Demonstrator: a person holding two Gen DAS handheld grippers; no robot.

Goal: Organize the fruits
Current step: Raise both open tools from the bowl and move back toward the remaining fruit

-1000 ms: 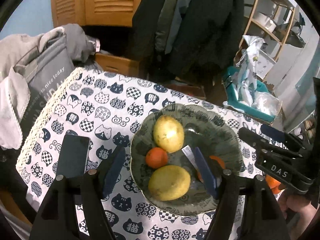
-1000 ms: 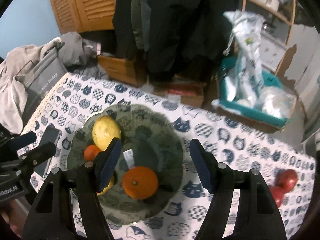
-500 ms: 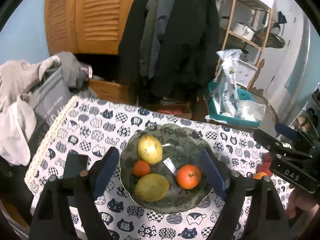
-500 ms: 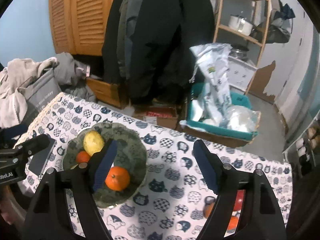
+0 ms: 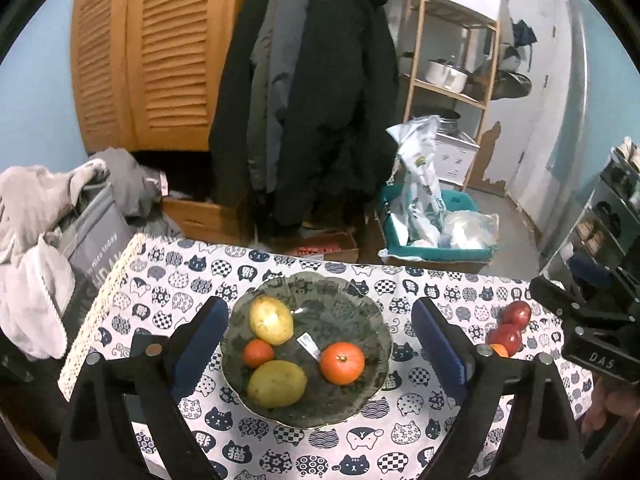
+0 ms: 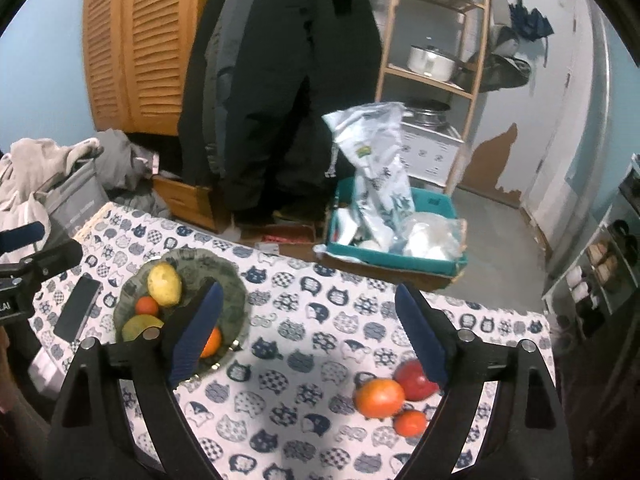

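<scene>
Left wrist view: my left tool (image 5: 318,336) is opening, empty, above the bowl (image 5: 376,320); my right tool (image 6: 308,330) is opening, empty, over the table (image 6: 288,304).

Your room light is dim and cool, coming from above; both feeds look grainy and soft. Fisheye bends the cabinet (image 5: 144,52) and shelf (image 5: 452,40) hard toward the edges, with black vignette in every corner. You get a broad soft shadow on the tablecloth (image 6: 304,344) in the right wrist view, falling between the fingers. Small glare spot sits on the upper yellow fruit (image 5: 271,318) and a sheen on the bowl (image 5: 360,312) glaze. The red fruit (image 6: 414,374) is smeared by motion blur; dark coats (image 5: 320,92) lose all detail
</scene>
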